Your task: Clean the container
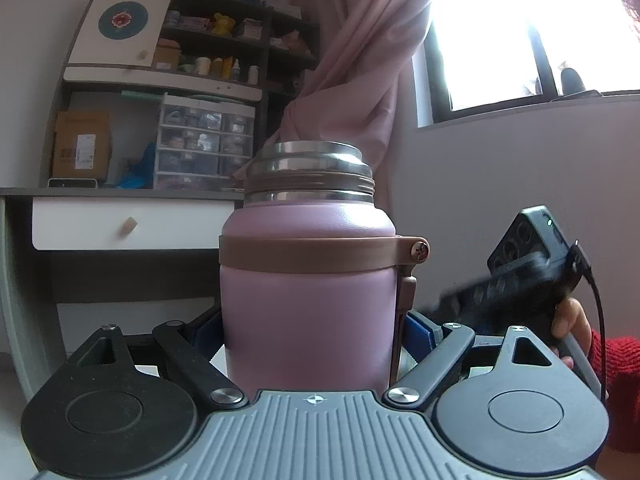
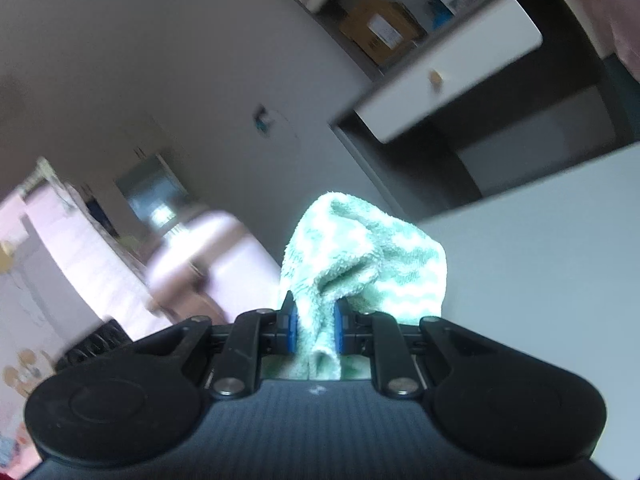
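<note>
Left gripper (image 1: 308, 334) clamping upright pink flask (image 1: 308, 292), mouth up

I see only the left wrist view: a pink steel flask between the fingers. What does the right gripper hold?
Observer: The right gripper is shut on a green and white terry cloth.
Operator: Is the cloth touching the flask?
Observer: No. In the right wrist view the pink steel flask stands apart, left of the cloth, blurred.
Operator: What lies beyond the cloth?
Observer: A bare white table top is on its right side.
</note>
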`<state>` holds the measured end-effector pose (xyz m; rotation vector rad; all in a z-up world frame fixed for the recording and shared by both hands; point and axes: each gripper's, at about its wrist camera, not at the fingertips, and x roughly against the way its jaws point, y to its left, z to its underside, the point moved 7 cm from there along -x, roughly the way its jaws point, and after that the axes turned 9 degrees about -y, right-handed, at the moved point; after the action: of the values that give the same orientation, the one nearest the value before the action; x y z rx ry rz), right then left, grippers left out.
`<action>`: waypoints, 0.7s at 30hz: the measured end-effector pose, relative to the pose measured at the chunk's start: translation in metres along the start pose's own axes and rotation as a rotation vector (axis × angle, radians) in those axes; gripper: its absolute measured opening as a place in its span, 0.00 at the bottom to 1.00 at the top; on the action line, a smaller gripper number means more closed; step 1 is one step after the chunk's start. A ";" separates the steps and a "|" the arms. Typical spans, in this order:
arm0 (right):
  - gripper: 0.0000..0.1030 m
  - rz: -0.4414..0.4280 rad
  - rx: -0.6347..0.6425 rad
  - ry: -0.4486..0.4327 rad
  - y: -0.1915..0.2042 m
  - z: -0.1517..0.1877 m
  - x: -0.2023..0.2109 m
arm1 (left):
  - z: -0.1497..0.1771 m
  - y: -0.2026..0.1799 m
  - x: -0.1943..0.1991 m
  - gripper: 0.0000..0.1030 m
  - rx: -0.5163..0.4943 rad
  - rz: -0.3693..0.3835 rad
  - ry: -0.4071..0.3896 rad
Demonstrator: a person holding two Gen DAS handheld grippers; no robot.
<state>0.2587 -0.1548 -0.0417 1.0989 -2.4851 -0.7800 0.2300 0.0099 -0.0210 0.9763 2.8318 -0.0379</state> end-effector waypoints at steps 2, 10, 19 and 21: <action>0.17 0.047 0.022 0.036 -0.003 0.010 -0.002 | 0.000 0.001 -0.002 0.85 0.004 0.002 0.003; 0.17 0.109 0.050 0.075 -0.002 0.020 -0.005 | -0.002 0.003 -0.007 0.85 0.013 -0.003 0.009; 0.17 0.083 0.032 0.045 0.000 0.016 0.001 | -0.005 0.005 -0.013 0.85 0.018 -0.012 0.009; 0.17 0.071 0.024 0.027 0.002 0.012 0.002 | -0.005 0.005 -0.012 0.86 0.021 -0.012 0.009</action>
<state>0.2498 -0.1510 -0.0500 1.0165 -2.5019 -0.7119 0.2412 0.0067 -0.0146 0.9661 2.8510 -0.0649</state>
